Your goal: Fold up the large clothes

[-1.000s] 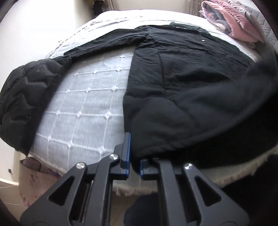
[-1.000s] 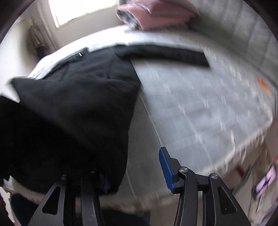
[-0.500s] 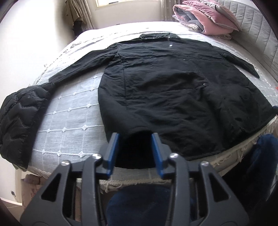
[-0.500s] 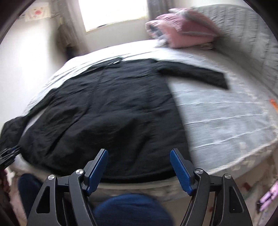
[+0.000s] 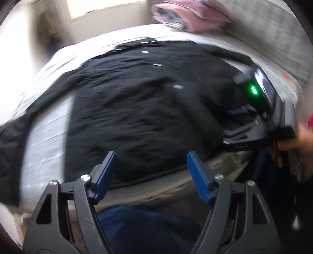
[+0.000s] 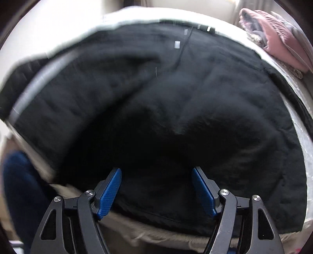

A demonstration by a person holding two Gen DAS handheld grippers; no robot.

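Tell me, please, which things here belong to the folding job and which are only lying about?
For the job:
- black coat, spread flat on the bed
- left gripper, open, jaws just widened, nothing between them
- right gripper, open above the coat's hem

Lying about:
- pink bedding pile
- black quilted jacket at the bed's edge

We see a bed (image 5: 45, 125) covered by a pale quilted spread with a fringed edge. At its far end lies a stack of folded pink and grey bedding (image 5: 187, 17), which the right wrist view shows too (image 6: 277, 43). A bright window (image 5: 101, 7) sits in the far wall, and a small orange item (image 5: 287, 77), too blurred to identify, rests on the bed's right side.
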